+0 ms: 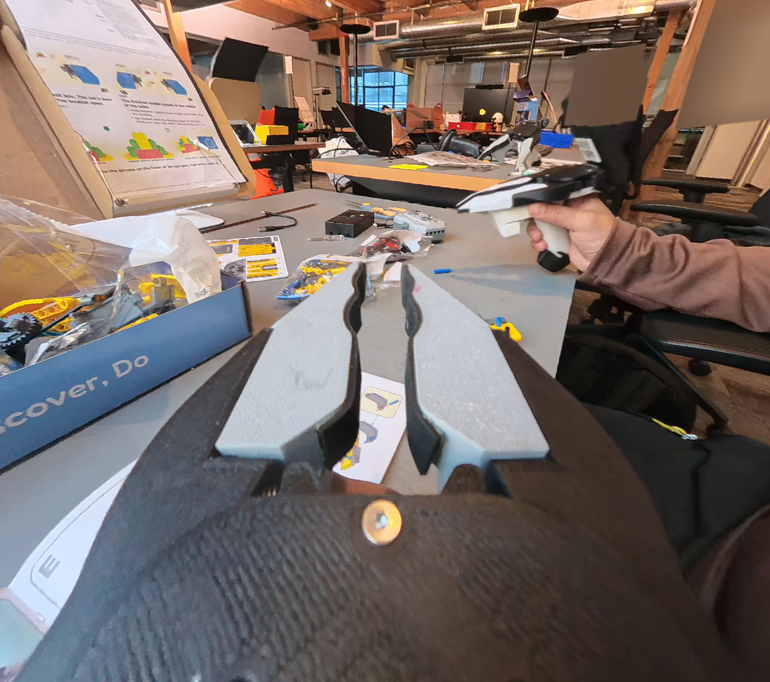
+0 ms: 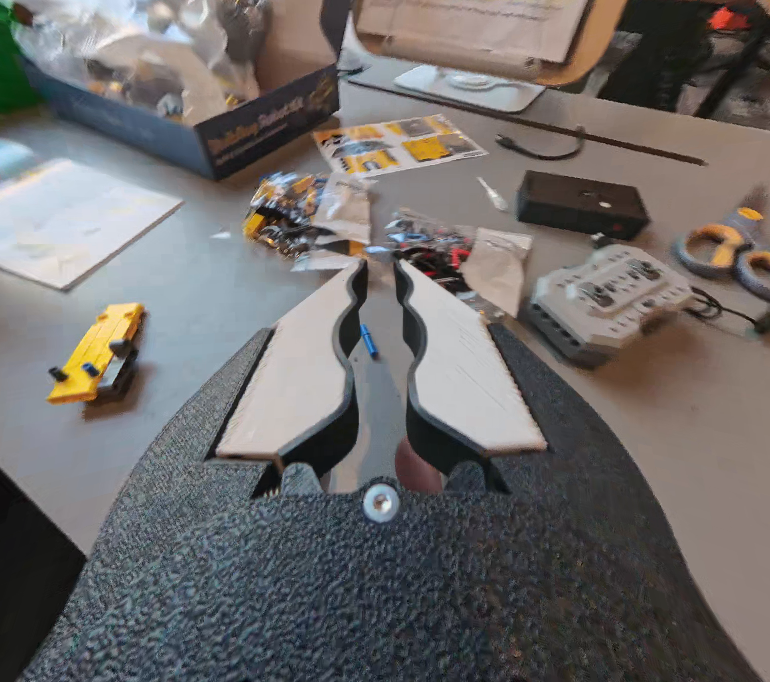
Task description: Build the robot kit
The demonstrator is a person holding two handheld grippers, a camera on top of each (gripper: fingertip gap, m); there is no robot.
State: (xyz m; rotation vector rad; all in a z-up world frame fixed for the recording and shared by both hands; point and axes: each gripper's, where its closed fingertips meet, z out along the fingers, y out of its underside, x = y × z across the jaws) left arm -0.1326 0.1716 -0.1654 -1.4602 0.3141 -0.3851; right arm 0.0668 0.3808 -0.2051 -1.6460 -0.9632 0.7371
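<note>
My left gripper (image 1: 383, 271) is open by a narrow gap and empty, low over the grey table (image 1: 500, 253). An instruction booklet page (image 1: 377, 424) shows between its fingers. My right gripper (image 2: 380, 266) is also open by a narrow gap and empty; a hand holds it above the table's right side in the left wrist view (image 1: 462, 207). A small blue pin (image 2: 368, 341) lies on the table under the gap between its fingers, and shows in the left wrist view (image 1: 443, 271). A yellow brick assembly (image 2: 98, 353) lies to the left, apart from both grippers.
A blue cardboard box (image 1: 125, 362) of bricks and plastic bags stands at left. Two bags of small parts (image 2: 300, 212) (image 2: 433, 249), a sticker sheet (image 2: 400, 143), a black box (image 2: 583, 203), a grey hub (image 2: 604, 295), scissors (image 2: 725, 245) and an instruction board (image 1: 125, 78) surround them. Tip to tip, the grippers are about 30 cm apart. From either gripper's tips it is about 15 cm to the yellow brick assembly (image 2: 98, 353).
</note>
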